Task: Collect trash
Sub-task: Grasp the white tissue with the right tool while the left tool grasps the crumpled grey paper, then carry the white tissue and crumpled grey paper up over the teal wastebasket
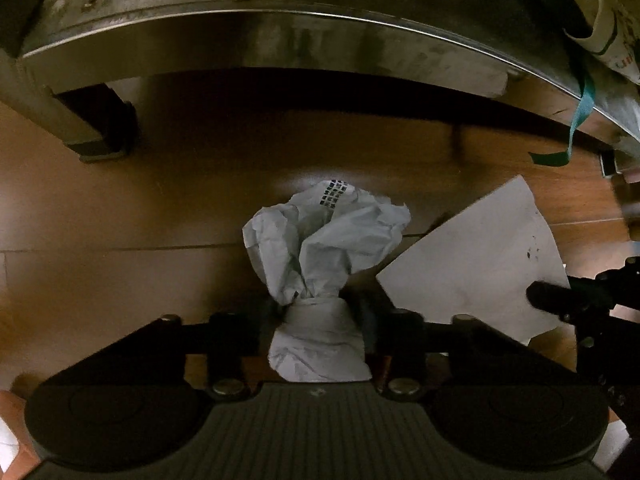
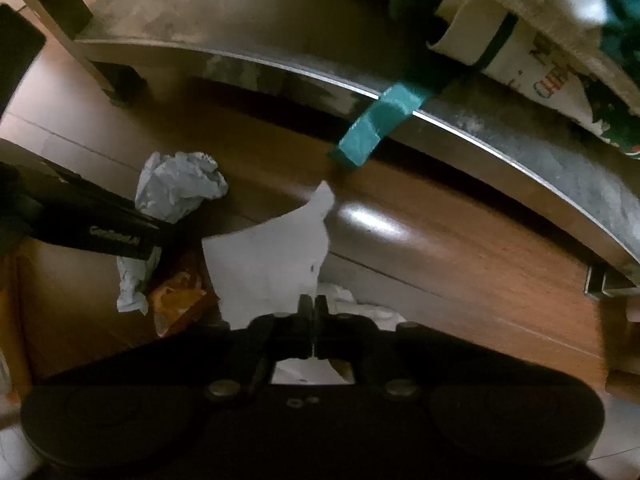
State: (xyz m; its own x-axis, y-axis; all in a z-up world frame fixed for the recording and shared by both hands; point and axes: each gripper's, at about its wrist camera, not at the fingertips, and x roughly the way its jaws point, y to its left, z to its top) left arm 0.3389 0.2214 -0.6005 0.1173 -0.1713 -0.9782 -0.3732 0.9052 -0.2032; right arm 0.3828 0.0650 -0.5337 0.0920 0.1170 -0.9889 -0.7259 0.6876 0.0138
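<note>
Both tools point down at the wooden floor (image 1: pixel 120 208) in front of a low metal shelf (image 1: pixel 280 44), and each already has a piece of trash. The left tool (image 1: pixel 320 320) is clamped around the narrow waist of a crumpled paper ball (image 1: pixel 332 236); the paper bulges out beyond the jaws and also back toward the camera, so the grip sits on the pinched middle. The right tool (image 2: pixel 314 312) has its jaws closed tight on the near edge of a flat white sheet (image 2: pixel 272 256), which fans out ahead of it over the floor. In the left view that same sheet lies just beside the ball, with the right tool's dark tip over its edge.

I judge the step in hand to be lifting the 2 pieces clear. To do it well, raise both tools straight up rather than dragging, since the sheet is held only by a thin edge and could tear or slip if it catches on the boards. Keep the 2 hands apart so the sheet does not brush the ball loose. Mind the teal strap (image 2: pixel 372 128) hanging from the shelf edge just above the sheet. An orange wrapper (image 2: pixel 176 300) and more white scraps lie near the tools, still to be collected
</note>
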